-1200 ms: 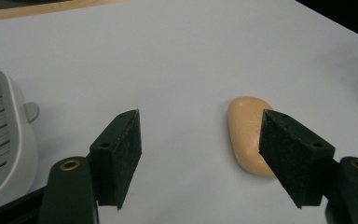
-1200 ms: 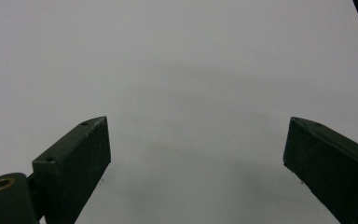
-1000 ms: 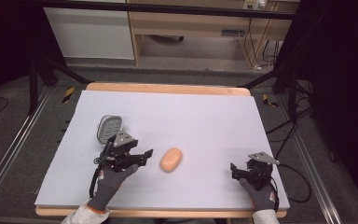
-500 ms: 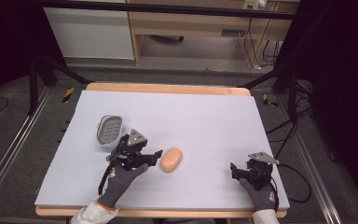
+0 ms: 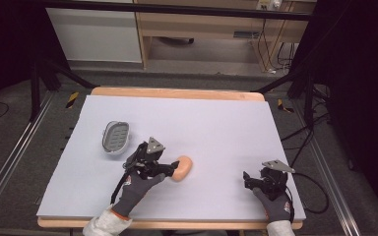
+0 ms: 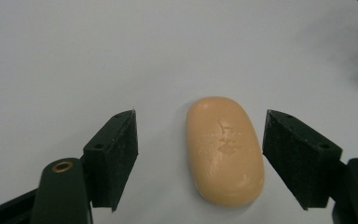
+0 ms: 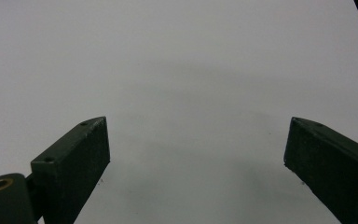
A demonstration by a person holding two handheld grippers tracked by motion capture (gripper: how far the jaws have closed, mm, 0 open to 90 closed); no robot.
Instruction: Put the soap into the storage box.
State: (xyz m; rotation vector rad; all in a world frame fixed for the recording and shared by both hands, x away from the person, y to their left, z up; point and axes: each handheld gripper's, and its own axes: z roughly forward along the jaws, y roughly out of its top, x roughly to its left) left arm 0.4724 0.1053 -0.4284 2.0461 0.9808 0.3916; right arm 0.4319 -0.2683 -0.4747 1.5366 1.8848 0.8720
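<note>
Grey oval ribbed soap dish (image 5: pixel 115 136) sits toward the left edge of the white surface (image 5: pixel 216 123). Left claw (image 6: pixel 200 154) wide open, holding nothing, straddles the peach oval soap bar (image 6: pixel 224 149); bar's long axis runs along the jaws, nearer the right one. Bar lies left of centre, toward the near edge. Right claw (image 7: pixel 196 168) open, empty, well apart.

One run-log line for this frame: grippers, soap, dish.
left gripper: open, jaws straddling soap bar, no contact | right gripper: open, idle over mat | soap dish: apart from soap, holds nothing
</note>
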